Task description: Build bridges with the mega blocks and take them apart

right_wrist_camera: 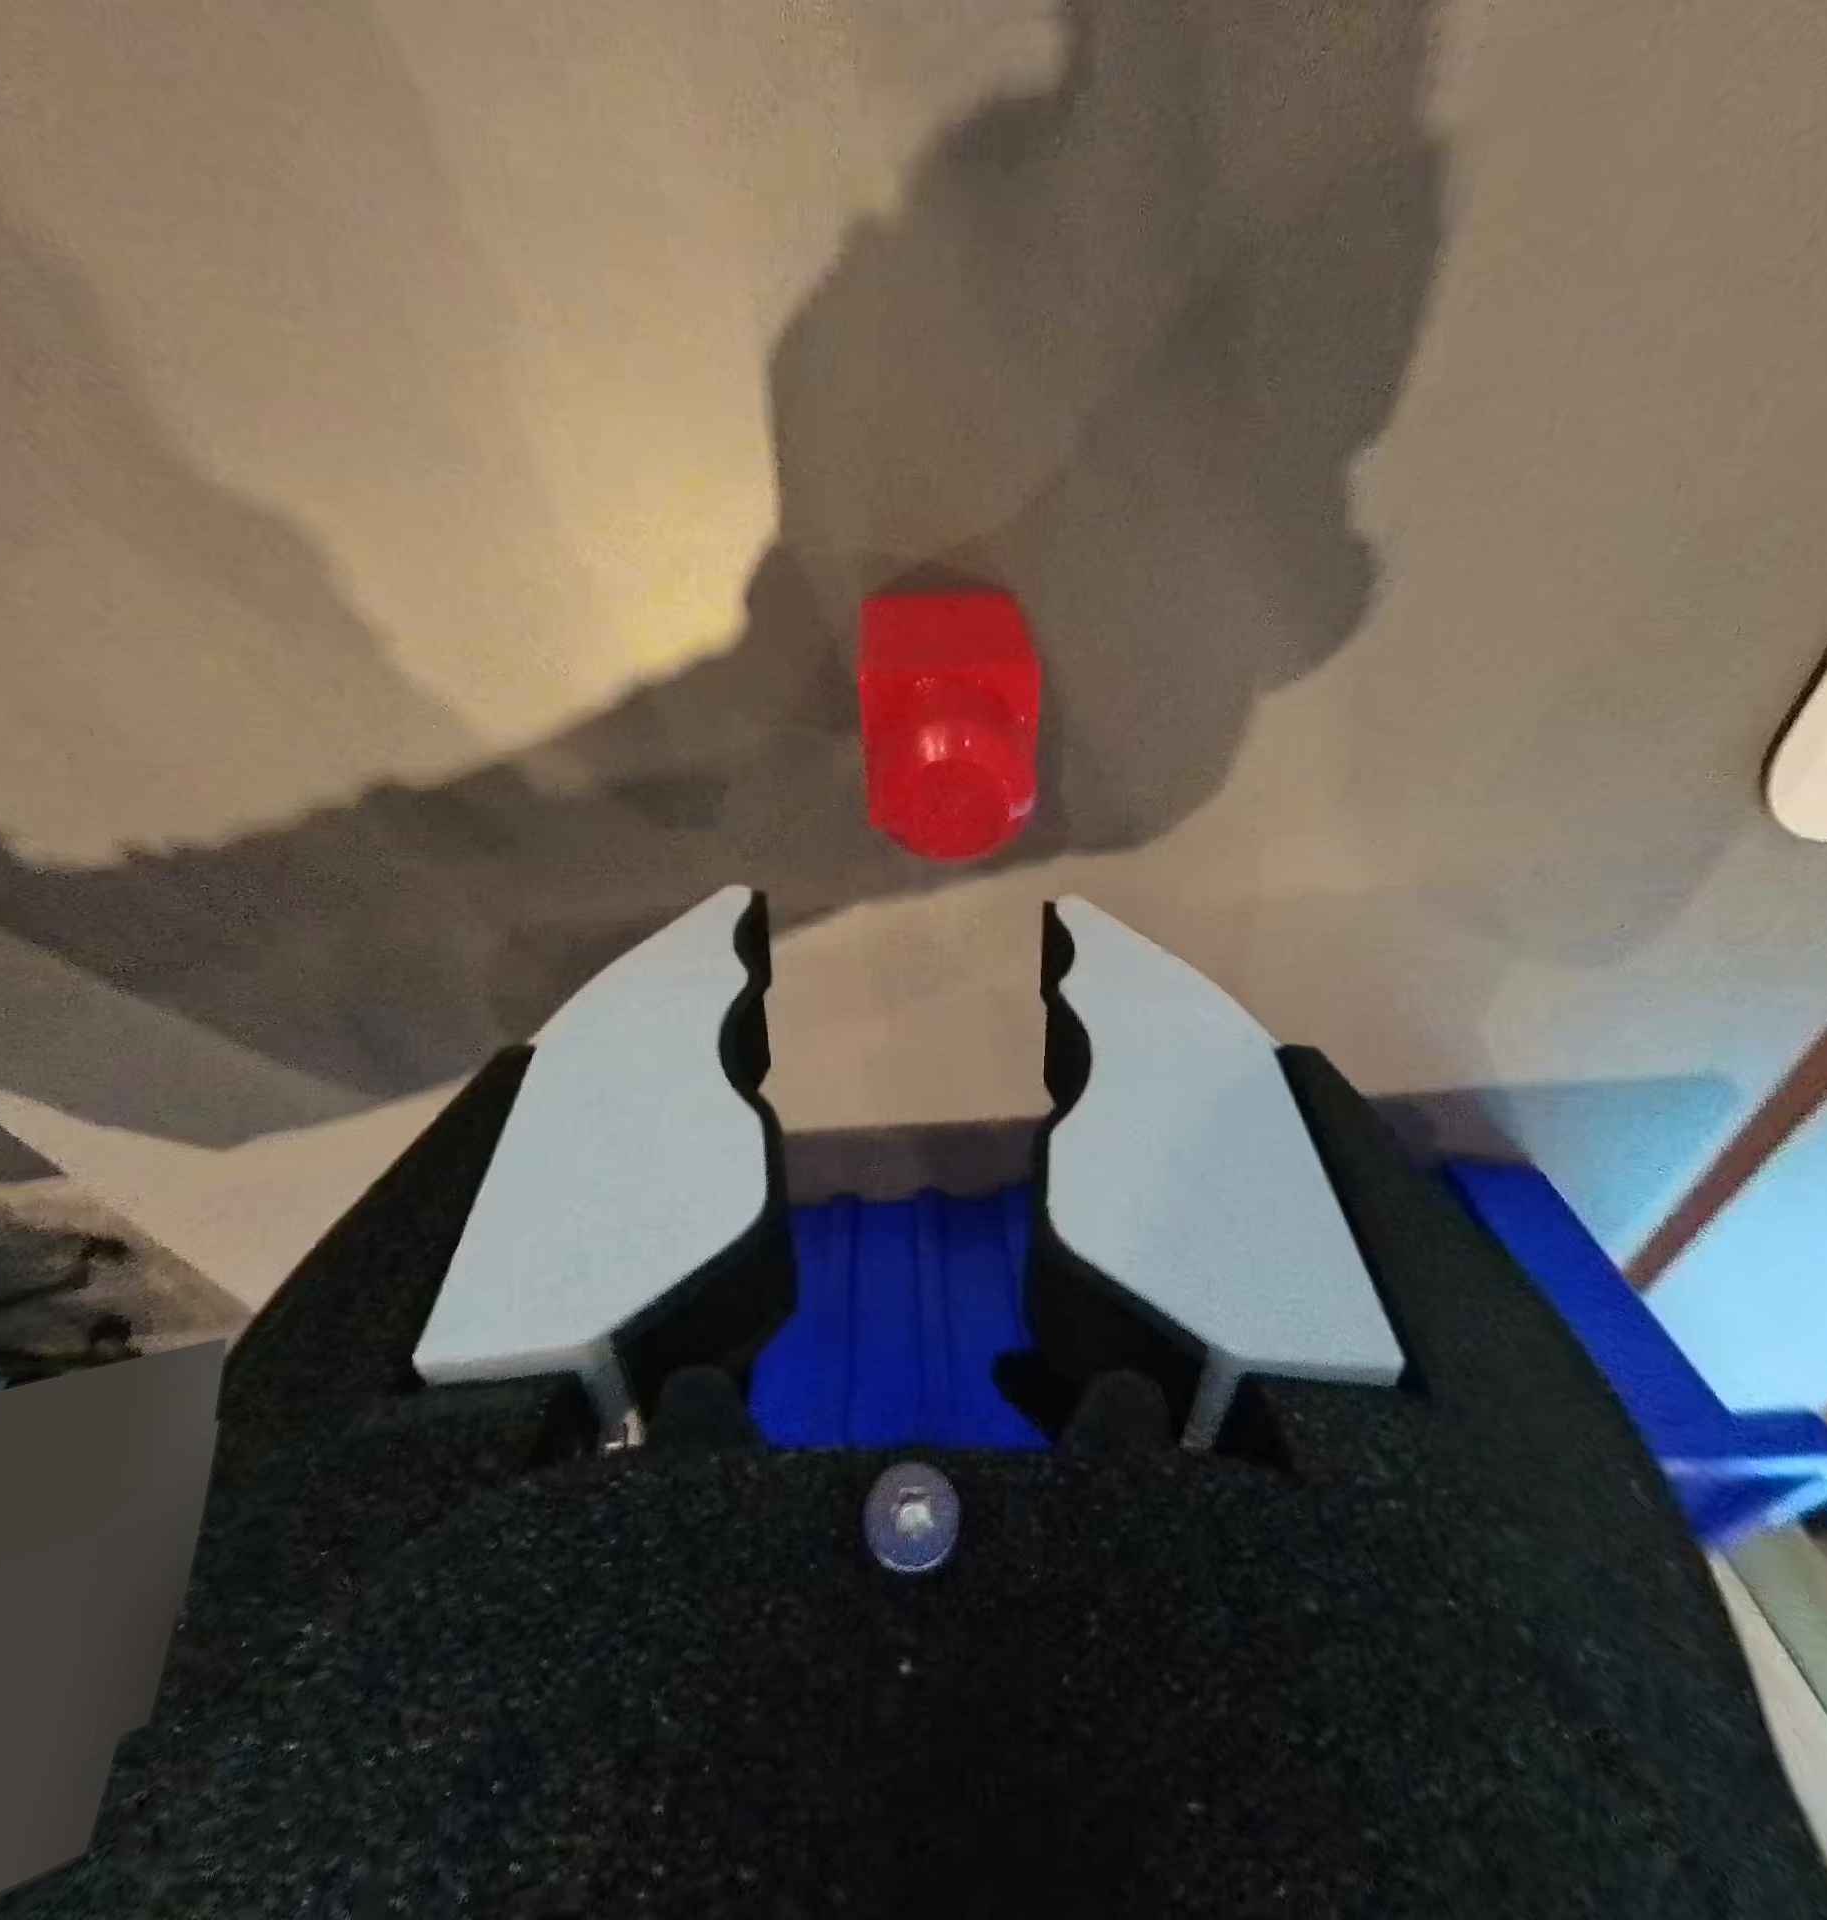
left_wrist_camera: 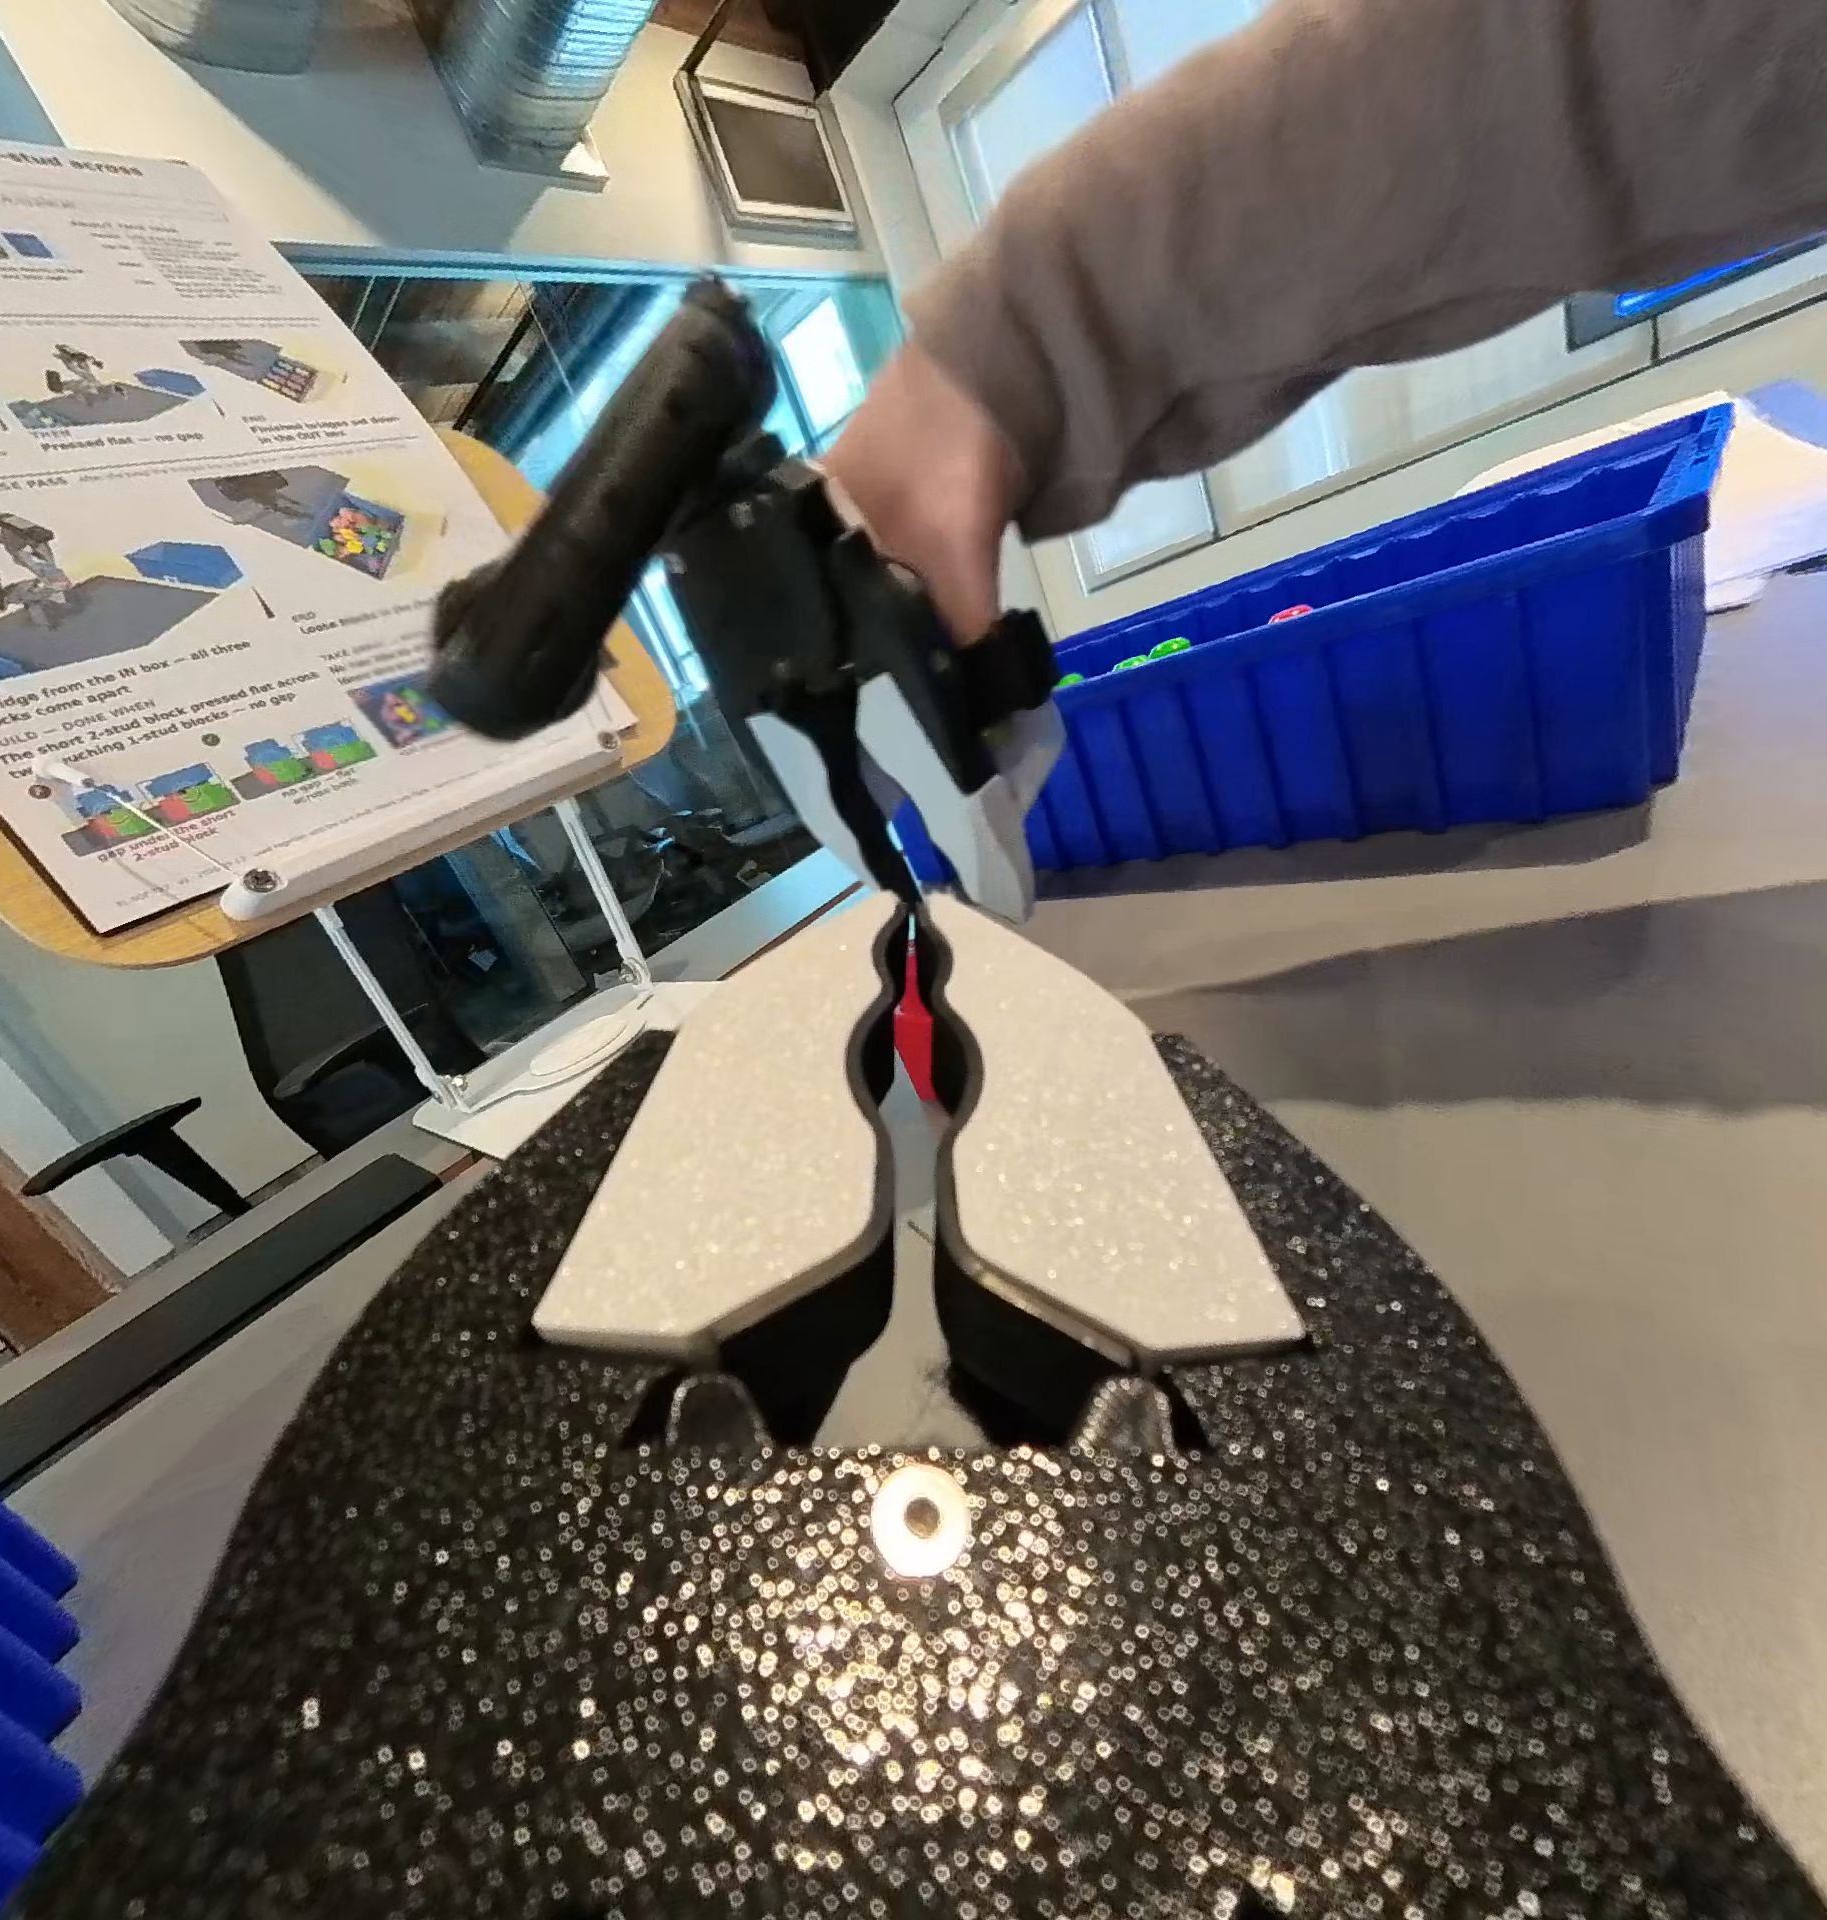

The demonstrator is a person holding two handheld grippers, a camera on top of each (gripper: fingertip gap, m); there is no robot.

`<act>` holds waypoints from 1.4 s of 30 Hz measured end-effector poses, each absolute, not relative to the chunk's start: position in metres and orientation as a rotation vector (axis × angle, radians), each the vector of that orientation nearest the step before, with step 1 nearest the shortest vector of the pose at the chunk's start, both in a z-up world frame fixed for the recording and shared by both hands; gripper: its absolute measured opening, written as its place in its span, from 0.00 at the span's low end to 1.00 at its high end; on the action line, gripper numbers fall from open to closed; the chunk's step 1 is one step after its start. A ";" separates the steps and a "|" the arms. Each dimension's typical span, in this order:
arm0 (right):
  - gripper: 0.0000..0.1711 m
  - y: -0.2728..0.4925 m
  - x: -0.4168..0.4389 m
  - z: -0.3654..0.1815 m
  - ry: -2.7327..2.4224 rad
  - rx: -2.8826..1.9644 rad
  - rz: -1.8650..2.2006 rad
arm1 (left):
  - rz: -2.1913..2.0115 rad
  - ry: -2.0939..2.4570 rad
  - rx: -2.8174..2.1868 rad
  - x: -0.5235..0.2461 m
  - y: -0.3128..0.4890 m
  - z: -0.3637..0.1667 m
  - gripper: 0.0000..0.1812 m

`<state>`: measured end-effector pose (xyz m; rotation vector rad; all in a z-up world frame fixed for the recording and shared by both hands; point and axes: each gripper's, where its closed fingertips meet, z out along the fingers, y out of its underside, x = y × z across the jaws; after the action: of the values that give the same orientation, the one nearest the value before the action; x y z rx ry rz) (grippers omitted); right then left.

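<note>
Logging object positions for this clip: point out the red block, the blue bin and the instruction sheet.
red block [right_wrist_camera: 945, 717]: right wrist view, on its side face above the stud.
blue bin [left_wrist_camera: 1408, 717]: left wrist view, on its ribbed side wall.
instruction sheet [left_wrist_camera: 213, 520]: left wrist view, mid-page.

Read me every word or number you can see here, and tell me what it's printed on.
Printed sheet with pictures, on the wooden stand: lines of text, some legible, but I don't repeat writing.
Blue bin: no text seen.
Red block: none.
</note>
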<state>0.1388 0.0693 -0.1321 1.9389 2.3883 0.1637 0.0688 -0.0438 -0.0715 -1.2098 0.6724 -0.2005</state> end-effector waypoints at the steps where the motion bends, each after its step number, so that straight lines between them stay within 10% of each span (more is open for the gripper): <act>1: 0.29 0.069 0.138 -0.134 2.403 1.954 0.109 | -0.201 0.673 -1.209 0.069 -0.044 -0.071 0.00; 42: 0.16 0.048 0.032 -0.143 2.508 1.921 -0.211 | -0.205 0.694 -1.204 0.072 -0.046 -0.072 0.00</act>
<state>0.0317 0.0478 -0.1427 1.9211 2.5078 -0.2106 0.0717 -0.0457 -0.0721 -1.2036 0.6939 -0.2054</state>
